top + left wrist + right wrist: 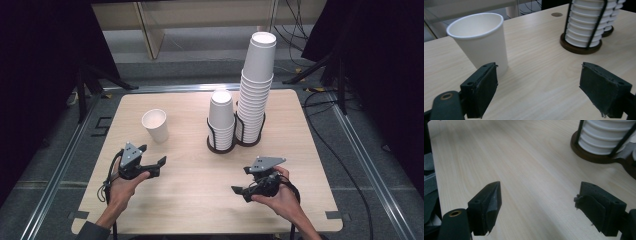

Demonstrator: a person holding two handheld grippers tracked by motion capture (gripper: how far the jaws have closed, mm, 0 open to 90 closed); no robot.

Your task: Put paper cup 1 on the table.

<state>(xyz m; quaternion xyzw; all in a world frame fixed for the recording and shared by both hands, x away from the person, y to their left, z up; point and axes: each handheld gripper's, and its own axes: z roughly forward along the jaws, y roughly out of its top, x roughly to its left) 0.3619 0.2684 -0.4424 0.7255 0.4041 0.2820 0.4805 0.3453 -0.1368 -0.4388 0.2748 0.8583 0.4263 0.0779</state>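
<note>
A single white paper cup (155, 125) (480, 40) stands upright on the left part of the wooden table (190, 200). My left gripper (154, 155) (539, 90) is open a little in front of the cup, with its left jaw close to the cup's base and nothing between the jaws. Two stacks of white cups stand upside down in black wire holders, a short one (221, 122) (584, 25) and a tall one (256, 85). My right gripper (241, 180) (537, 210) is open and empty over bare table, in front of the stacks. The short holder's dark base (596, 157) lies ahead to its right.
The table has rounded corners and sits in a metal frame (60, 170). Black cables (330, 150) run over the floor to the right. Bare wood lies between the two grippers and along the near edge. A pale wooden shelf unit (150, 30) stands beyond the table.
</note>
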